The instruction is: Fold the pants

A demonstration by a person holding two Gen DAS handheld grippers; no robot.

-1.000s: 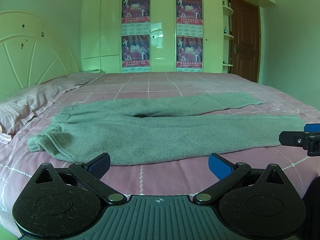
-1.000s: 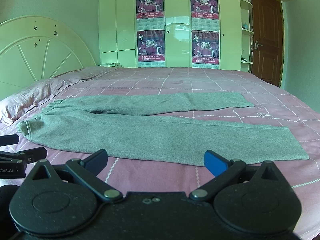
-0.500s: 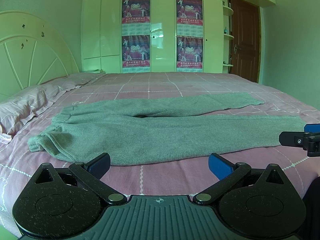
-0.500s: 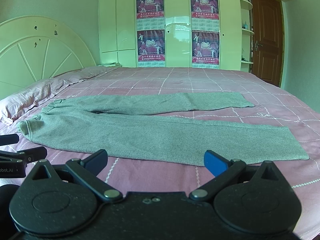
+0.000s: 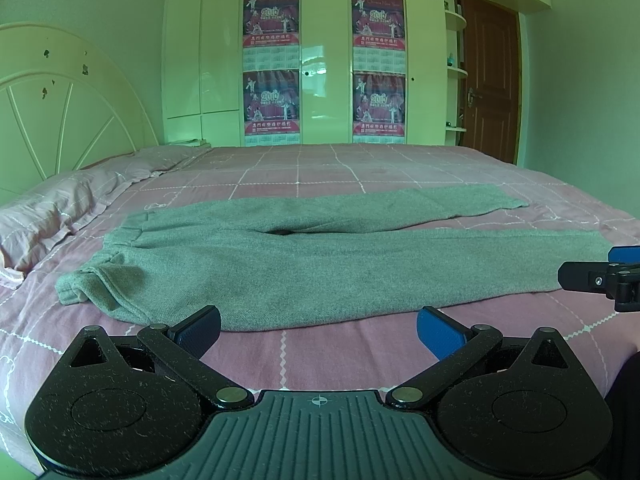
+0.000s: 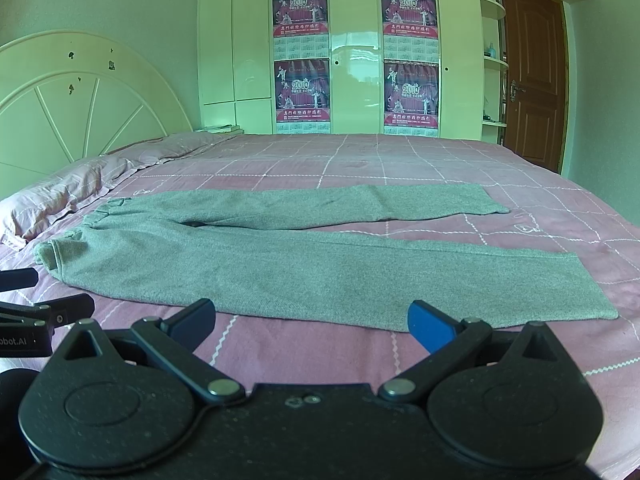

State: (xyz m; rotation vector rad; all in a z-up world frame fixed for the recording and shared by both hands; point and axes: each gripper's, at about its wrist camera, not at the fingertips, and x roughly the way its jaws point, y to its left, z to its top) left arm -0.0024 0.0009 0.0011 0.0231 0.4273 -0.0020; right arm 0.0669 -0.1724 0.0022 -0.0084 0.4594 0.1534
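Grey pants (image 5: 328,264) (image 6: 280,264) lie spread flat on the pink checked bed, waistband to the left near the pillows, both legs running right and slightly apart. My left gripper (image 5: 318,330) hovers open over the near bed edge, just short of the near leg's hem line. My right gripper (image 6: 310,322) is open too, close to the near leg's lower edge, touching nothing. Each gripper shows in the other's view: the right one (image 5: 600,278) at the right edge, the left one (image 6: 40,312) at the left edge.
The bed (image 5: 360,168) (image 6: 400,160) has pink pillows (image 5: 60,208) (image 6: 68,192) at the left under a cream headboard (image 5: 60,120). A wardrobe with posters (image 6: 356,56) stands behind it, and a brown door (image 6: 528,76) at the far right.
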